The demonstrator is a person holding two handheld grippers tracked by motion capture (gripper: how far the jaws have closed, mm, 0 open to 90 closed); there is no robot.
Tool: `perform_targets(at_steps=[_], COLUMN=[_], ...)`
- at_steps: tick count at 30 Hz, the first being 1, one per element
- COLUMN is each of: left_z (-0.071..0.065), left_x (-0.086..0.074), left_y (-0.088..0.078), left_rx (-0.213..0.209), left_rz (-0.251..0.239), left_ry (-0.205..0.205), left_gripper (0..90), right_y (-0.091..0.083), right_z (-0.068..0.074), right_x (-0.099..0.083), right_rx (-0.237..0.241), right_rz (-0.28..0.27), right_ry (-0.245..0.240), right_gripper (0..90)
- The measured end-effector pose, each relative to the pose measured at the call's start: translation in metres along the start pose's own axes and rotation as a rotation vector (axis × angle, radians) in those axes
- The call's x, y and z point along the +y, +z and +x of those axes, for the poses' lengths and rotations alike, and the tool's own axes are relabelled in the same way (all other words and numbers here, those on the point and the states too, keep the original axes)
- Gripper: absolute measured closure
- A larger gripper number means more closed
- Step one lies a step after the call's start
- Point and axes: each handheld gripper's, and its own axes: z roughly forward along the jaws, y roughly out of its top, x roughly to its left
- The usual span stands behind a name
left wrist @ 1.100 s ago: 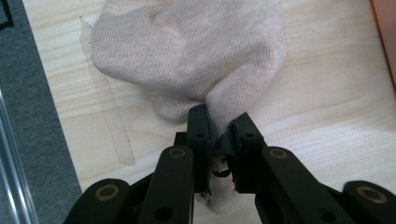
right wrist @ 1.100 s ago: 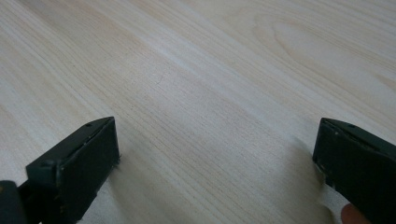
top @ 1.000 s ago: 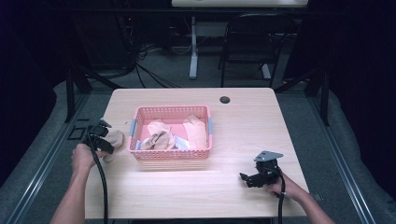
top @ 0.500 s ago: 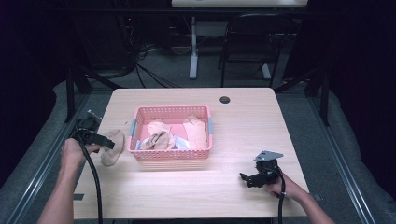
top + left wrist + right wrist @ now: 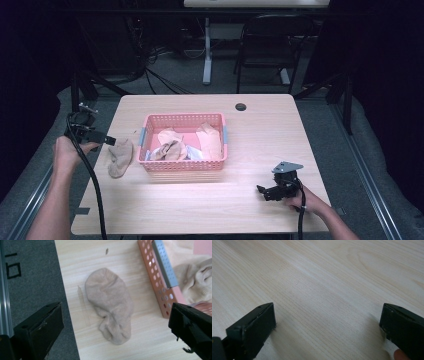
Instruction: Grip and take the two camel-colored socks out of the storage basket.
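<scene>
**Sock out of the basket, both grippers empty**

A pale wooden table stands in a dark room, with grey carpet, cables and a chair behind it. Near its far edge is a small black round spot. A pink perforated basket holds more beige socks and some pink cloth.

One beige sock lies flat on the table, just left of the basket and apart from it. The left gripper hangs above it, released, jaws spread wide with nothing between them.

The left gripper view adds what the high view hides: a grey strip on the basket wall and a black floor marking, not legible.

The right gripper sits low near the table's front right, jaws apart; its own view shows bare wood grain between them.
</scene>
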Motion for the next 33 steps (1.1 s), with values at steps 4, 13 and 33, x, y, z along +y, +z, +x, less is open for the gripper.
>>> perform_targets(at_steps=[4,13,33], left_z=[-0.007,-0.021,-0.069], left_x=[0.006,0.016,0.043], left_y=[-0.007,-0.013,-0.004], left_rx=[0.0,-0.007,-0.048], left_rz=[-0.016,-0.037,-0.053], left_ry=[0.023,0.066,0.174], left_gripper=[0.0,0.0,0.0], right_y=[0.0,0.0,0.0], right_z=[0.0,0.0,0.0], right_x=[0.0,0.0,0.0], right_rx=[0.0,-0.001,-0.001], right_rz=[0.001,0.0,0.0], right_ry=[0.001,0.001,0.001], right_gripper=[0.0,0.0,0.0])
